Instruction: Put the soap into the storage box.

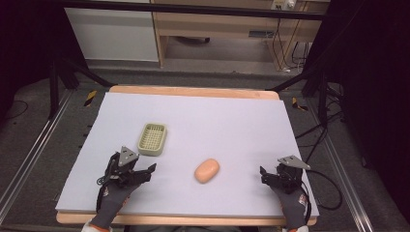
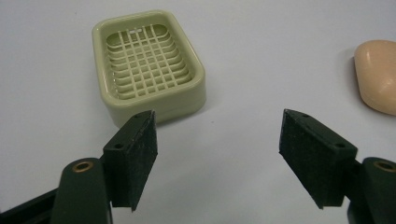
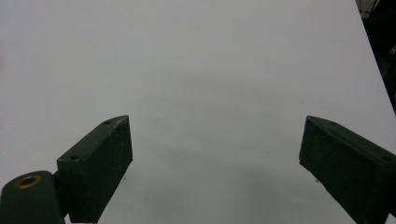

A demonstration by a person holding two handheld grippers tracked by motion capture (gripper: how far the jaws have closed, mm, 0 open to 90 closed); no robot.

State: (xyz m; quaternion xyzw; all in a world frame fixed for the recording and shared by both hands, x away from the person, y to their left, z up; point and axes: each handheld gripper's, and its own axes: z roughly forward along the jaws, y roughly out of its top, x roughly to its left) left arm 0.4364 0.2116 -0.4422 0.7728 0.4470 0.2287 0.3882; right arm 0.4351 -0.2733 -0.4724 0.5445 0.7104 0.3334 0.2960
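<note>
A pale green soap dish (image 1: 153, 138) with a grid bottom lies on the white table sheet (image 1: 227, 125), left of the middle. A peach-coloured bar of soap (image 1: 207, 170) lies to its right, nearer the front. My left gripper (image 1: 147, 172) sits just in front of the soap dish (image 2: 147, 65), open, nothing between its pads; the soap (image 2: 377, 74) lies off to its right. My right gripper (image 1: 263, 175) rests near the front right of the sheet, to the right of the soap, open over bare sheet (image 3: 210, 84).
The sheet covers a wooden table (image 1: 193, 91) whose edge shows at the back and front. Cables (image 1: 329, 193) trail off the table's right side. Dark floor and metal rails surround the table.
</note>
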